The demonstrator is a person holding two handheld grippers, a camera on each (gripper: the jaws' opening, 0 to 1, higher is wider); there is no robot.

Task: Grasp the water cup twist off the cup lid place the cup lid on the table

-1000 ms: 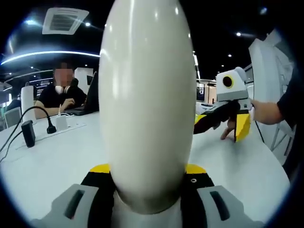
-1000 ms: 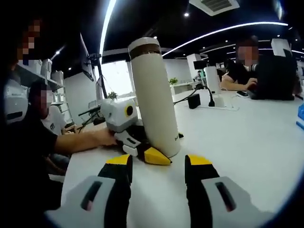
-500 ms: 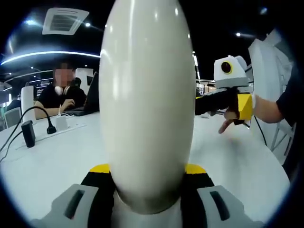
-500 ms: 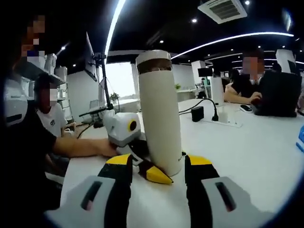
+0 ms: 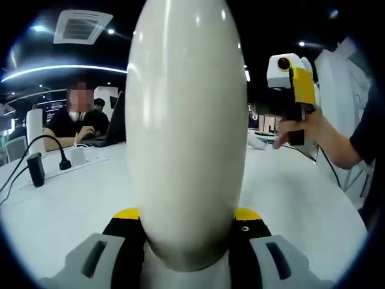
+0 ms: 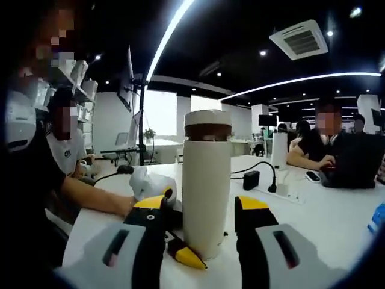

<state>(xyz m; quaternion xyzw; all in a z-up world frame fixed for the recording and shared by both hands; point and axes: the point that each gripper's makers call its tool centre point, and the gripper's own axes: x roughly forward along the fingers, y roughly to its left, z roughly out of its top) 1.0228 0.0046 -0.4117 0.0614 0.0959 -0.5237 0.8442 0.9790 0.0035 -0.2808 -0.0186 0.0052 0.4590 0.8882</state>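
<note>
- At the centre of the left gripper view, the cream water cup (image 5: 186, 132) stands upright and very close, its base wedged between the yellow-tipped fingers (image 5: 123, 215) of the left gripper (image 5: 186, 232), which pinch it from both sides.
- In the middle of the right gripper view we see the same cup whole, with the left gripper's yellow tip at its foot and the cup lid (image 6: 207, 118), white above a brown band, still seated on top.
- The right gripper (image 6: 200, 208) has its fingers (image 6: 252, 205) spread, one either side of the lower cup body as seen from this camera; we cannot tell whether they touch it.
- At the upper right of the left gripper view, that right gripper is raised above the desk (image 5: 66, 192) in a hand (image 5: 301, 129).
- Right of centre in the right gripper view, a black adapter (image 6: 251, 179) and cable (image 6: 267, 168) lie on the desk behind the cup, well apart from it.
- Seated people work at the far edges of both views.
</note>
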